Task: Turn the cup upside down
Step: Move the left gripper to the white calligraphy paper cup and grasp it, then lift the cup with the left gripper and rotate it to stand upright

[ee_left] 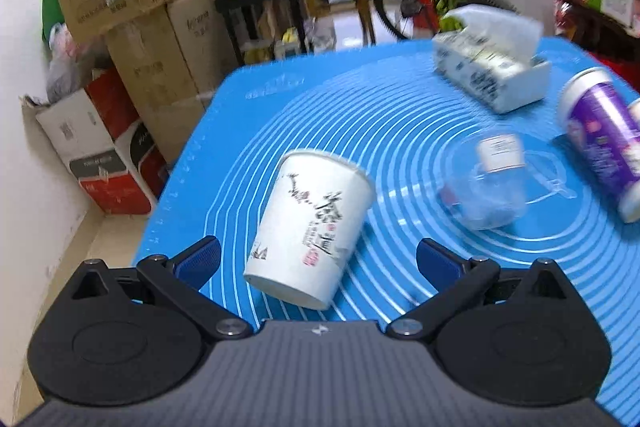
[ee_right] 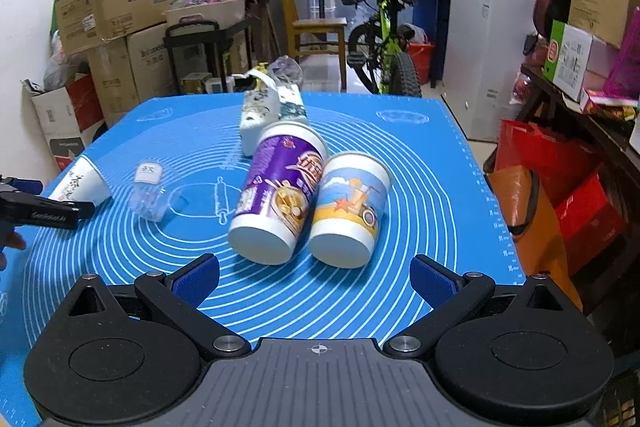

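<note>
A white paper cup [ee_left: 310, 227] with black calligraphy stands upside down on the blue mat [ee_left: 400, 99], wide rim at the bottom. It sits between the open fingers of my left gripper [ee_left: 318, 261] without being touched. The cup also shows in the right wrist view [ee_right: 82, 183] at the far left, beside the left gripper [ee_right: 44, 211]. My right gripper [ee_right: 314, 277] is open and empty, just short of a purple cup [ee_right: 276, 191] and a beach-print cup [ee_right: 350, 209], both upside down.
A clear plastic cup [ee_left: 486, 183] lies on the mat's middle. A tissue pack [ee_left: 492, 71] sits at the back. Cardboard boxes [ee_left: 132, 11] stack at the left wall. A bicycle [ee_right: 380, 39] and a chair [ee_right: 316, 27] stand behind the table.
</note>
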`<state>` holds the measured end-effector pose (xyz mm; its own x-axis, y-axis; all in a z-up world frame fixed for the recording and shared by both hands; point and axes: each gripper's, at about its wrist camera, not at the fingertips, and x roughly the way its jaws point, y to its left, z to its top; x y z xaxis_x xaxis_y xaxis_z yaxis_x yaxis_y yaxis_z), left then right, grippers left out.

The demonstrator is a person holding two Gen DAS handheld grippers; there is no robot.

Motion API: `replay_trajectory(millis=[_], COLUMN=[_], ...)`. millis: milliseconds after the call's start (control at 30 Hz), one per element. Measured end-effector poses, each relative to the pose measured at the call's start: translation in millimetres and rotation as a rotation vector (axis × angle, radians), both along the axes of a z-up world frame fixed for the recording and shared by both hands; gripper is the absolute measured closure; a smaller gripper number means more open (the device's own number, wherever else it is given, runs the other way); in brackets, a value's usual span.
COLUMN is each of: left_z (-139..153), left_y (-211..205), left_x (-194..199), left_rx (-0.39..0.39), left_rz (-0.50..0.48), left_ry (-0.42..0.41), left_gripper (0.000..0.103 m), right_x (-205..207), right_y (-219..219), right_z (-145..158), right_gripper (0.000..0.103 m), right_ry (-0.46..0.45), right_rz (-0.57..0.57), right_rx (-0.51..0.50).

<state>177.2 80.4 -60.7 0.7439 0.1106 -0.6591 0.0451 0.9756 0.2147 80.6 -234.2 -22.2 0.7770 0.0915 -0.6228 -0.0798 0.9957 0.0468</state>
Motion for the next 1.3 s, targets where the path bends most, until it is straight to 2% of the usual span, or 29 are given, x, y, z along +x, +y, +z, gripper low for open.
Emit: replay_trajectory(millis=[100,133,167,200,267,300,333,567,733,1033,1167,1300], left_z=[-9.0,-10.8,-12.1,-13.9,-14.4,-13.6,-13.4,-4.5,10.7,37.7,36.3,26.7], left_y=[7.2,8.9,9.2,9.7,11.6,12.1,11.0,-0.5,-12.6,-67.7,-88.6,-101.8], left_x=[12.1,14.1,15.3,17.0,18.2,19.7,20.0,6.8,-22.8,-85.2,-95.7,-100.5], left_rx=[-0.024,-0.032,-0.037,-0.044,-0.045,-0.049,-0.043,-0.041,-0.118,-0.192,-0.191,-0.214], left_rz=[0.01,0.01,0.008,0.005,0.021,0.024,0.029,0.009,0.011,-0.039,-0.042,-0.024], left_ry=[0.032,0.034,0.04,0.055,0.05,0.047,0.042,0.06,0.044,-0.001,-0.015,0.018], left_gripper=[0.002,0.007,0.02,0.026,0.027,0.033,0.035,0.036,0.036,0.036,0.036,0.036], right_x=[3.8,5.3,6.8,7.9,10.3,10.2,10.7,11.4,4.2,-13.4,-21.6,-27.5], right_y=[-0.9,-1.5,-2.2,-2.8,-4.1,-3.8,-4.5,-7.0,-8.9,-16.2,-20.2,-26.2], right_z=[-6.3,-7.4,-8.2,-9.2,-11.3,-12.0,-12.8,-12.6,-7.1,0.9,2.0,0.9], right_gripper=[0.002,0.002,0.002,0.002,0.002,0.002,0.002,0.002,0.002,0.002,0.002,0.002], right_ry=[0.015,0.019,0.022,0.024,0.029,0.031,0.032,0.034,0.021,0.011,0.015,0.024], right_rz=[-0.01,-0.013,-0.017,-0.021,-0.025,-0.027,-0.028,-0.039,-0.04,-0.035,-0.024,-0.02], right_rx=[0.002,0.003,0.003,0.005,0.009,0.008,0.008,0.016,0.02,0.028,0.028,0.032])
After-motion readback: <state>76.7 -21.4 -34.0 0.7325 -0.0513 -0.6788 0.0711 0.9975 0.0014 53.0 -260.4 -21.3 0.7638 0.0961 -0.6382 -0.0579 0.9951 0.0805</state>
